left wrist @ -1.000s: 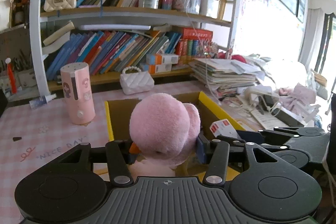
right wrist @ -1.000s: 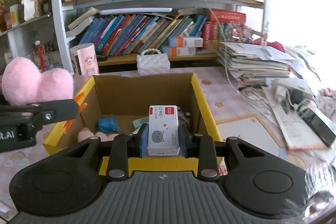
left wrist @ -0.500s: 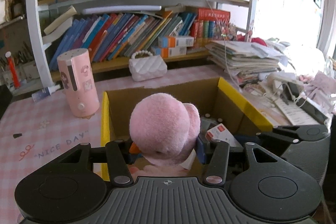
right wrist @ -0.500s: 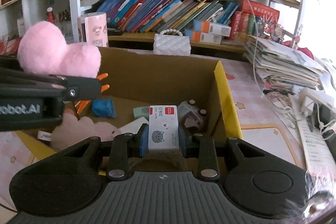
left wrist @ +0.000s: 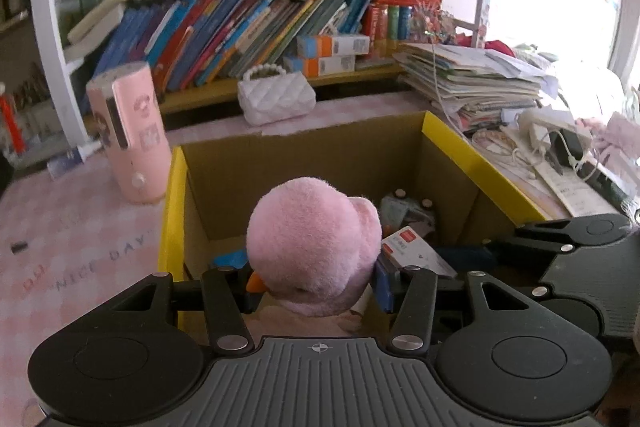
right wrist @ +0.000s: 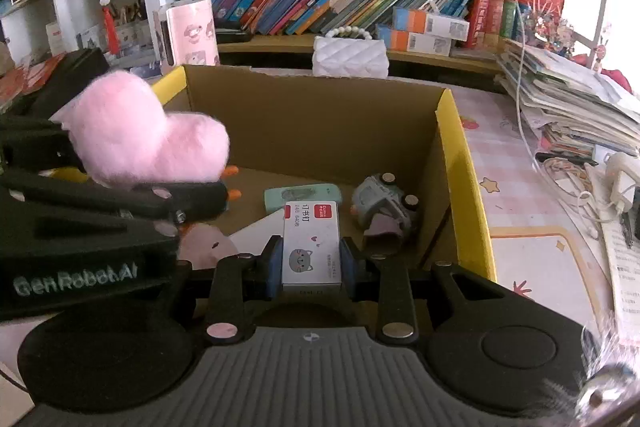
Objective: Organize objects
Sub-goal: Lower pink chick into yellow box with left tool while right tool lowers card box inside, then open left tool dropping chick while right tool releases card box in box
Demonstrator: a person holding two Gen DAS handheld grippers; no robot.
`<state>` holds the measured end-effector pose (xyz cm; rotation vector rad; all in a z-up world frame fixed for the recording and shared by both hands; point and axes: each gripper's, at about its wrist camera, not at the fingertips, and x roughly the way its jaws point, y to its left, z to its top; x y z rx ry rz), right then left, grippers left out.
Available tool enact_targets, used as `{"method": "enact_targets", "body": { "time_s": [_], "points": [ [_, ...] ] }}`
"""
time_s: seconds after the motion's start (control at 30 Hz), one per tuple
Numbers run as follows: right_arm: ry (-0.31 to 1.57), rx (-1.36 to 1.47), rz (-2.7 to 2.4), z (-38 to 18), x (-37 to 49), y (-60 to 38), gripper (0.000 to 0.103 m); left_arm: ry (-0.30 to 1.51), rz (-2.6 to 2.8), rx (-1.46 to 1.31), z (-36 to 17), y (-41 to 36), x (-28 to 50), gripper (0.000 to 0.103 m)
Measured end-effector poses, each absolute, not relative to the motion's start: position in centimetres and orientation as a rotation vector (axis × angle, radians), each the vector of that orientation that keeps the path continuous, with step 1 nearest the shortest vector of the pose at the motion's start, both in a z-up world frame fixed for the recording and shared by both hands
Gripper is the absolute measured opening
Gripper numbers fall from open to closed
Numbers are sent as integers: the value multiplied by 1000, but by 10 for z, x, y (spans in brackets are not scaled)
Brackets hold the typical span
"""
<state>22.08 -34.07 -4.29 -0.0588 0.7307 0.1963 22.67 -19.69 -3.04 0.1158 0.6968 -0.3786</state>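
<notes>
right tongs [right wrist: 311, 263]: closed on the staple box [right wrist: 311, 247], long axis pointing forward, away from the tongs | left tongs [left wrist: 314, 281]: closed on the pink plush toy [left wrist: 314, 247] | relation: both things hang inside the cardboard box [right wrist: 454, 155] walls, above its floor, right tongs nearer the yellow right wall | next, I judge: lower and release

Two close wrist views angled down into one shared cardboard box [left wrist: 448, 143].

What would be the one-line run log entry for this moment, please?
left gripper: shut on pink plush toy | right gripper: shut on staple box | both over open cardboard box | phase: placing
</notes>
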Motion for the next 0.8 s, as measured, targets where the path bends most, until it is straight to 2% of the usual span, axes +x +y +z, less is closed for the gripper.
{"method": "enact_targets", "body": {
  "time_s": [0.3, 0.43, 0.5, 0.8],
  "points": [
    [776, -60, 214, -43, 225, -340, 28, 726, -348, 90, -35, -196, 231, 53],
    [781, -60, 216, -43, 225, -340, 28, 662, -343, 70, -28, -193, 221, 70],
    [780, -60, 216, -43, 225, -340, 28, 616, -354, 47, -21, -190, 214, 73],
    [774, -56, 214, -44, 224, -341, 28, 512, -284, 5, 1, -169, 181, 75]
  ]
}}
